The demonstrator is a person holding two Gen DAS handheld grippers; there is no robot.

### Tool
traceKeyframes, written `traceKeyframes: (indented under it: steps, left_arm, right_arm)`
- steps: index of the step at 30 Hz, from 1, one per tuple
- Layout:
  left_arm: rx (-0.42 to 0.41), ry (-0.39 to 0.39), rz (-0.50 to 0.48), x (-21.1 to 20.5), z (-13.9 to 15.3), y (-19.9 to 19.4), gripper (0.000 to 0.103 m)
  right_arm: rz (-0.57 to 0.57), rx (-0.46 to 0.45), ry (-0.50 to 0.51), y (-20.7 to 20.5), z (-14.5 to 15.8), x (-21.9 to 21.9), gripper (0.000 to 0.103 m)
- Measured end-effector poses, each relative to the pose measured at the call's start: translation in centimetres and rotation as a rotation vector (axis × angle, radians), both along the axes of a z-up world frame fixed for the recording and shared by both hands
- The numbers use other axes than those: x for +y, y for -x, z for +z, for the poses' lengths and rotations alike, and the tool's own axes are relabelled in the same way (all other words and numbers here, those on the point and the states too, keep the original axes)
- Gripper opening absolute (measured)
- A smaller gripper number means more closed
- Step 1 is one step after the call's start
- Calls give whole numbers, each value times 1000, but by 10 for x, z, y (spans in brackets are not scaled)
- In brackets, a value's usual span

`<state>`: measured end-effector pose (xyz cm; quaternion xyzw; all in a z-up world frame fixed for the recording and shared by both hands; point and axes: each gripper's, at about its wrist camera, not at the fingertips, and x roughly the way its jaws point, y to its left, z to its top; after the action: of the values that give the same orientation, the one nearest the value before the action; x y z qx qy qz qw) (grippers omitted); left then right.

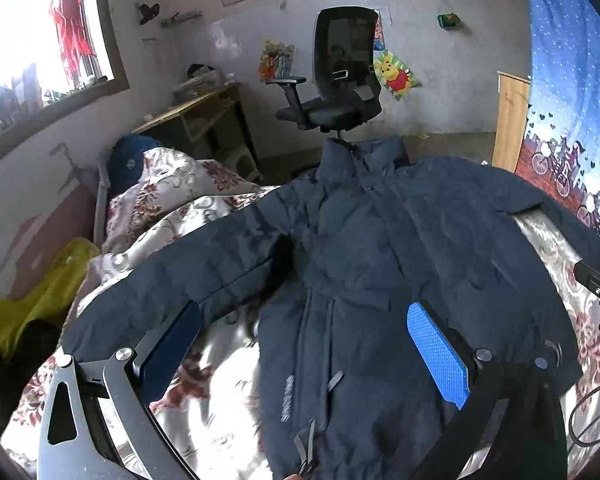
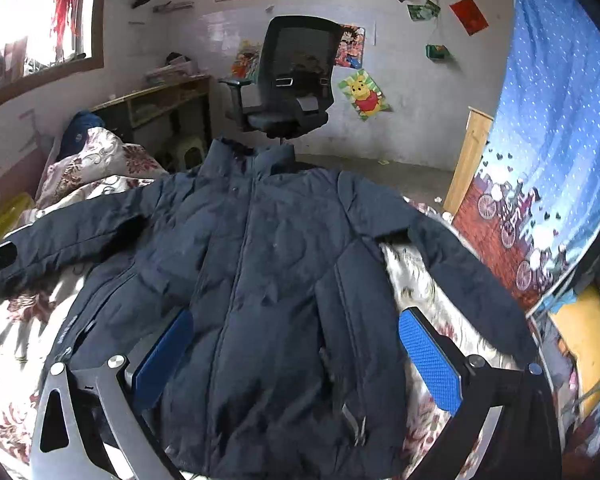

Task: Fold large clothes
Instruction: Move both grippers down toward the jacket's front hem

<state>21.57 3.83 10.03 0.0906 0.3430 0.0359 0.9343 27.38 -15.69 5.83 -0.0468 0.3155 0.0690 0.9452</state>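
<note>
currently the left gripper (image 1: 306, 354) hangs spread wide above the navy jacket (image 1: 360, 248), which lies front-up, sleeves out, on the floral bedspread (image 1: 204, 384); right gripper (image 2: 296, 356) likewise spread, empty. hem print unreadable.

Navy jacket (image 2: 268, 264) spread flat on floral bedspread (image 2: 416, 280); right tongs (image 2: 296, 356) agape above hem.

**Jacket flat on bed, chair behind**

Jacket (image 2: 268, 280) lay spread front-up on the bed (image 2: 16, 328), collar at the far edge, sleeves out toward the left and right edges. Bedding heap (image 2: 96, 160) sat at the far left corner. Office chair (image 2: 292, 80) stood behind the collar, desk (image 2: 156, 104) left of it, curtain (image 2: 548, 120) right of the bed.
</note>
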Motion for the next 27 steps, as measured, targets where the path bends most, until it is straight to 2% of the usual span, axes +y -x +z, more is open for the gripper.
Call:
traceKeyframes:
  steps: [5,9,13,16,21,25,27]
  left_arm:
    - [4,-27,12,-11,-12,-39,102]
    - [26,11,40,-9,-26,-66,102]
    - [36,30,44,-14,-38,-84,102]
    - [28,24,31,-22,-49,-96,102]
    - [43,26,-3,-41,-69,-116,102]
    - [59,36,-17,-58,-86,-135,102]
    - [78,42,-21,-68,-95,-146,102]
  right_arm:
    - [-7,-22,-2,-43,-5,-13,103]
    - [-24,-2,-50,-66,-11,-29,103]
    - [-16,103,-187,-81,-22,-52,103]
    - [-31,180,-227,-87,-30,-69,103]
    - [-89,268,-212,-94,-32,-101,103]
    - [-104,268,-139,-94,-31,-118,103]
    - [-99,250,-150,-94,-32,-128,103]
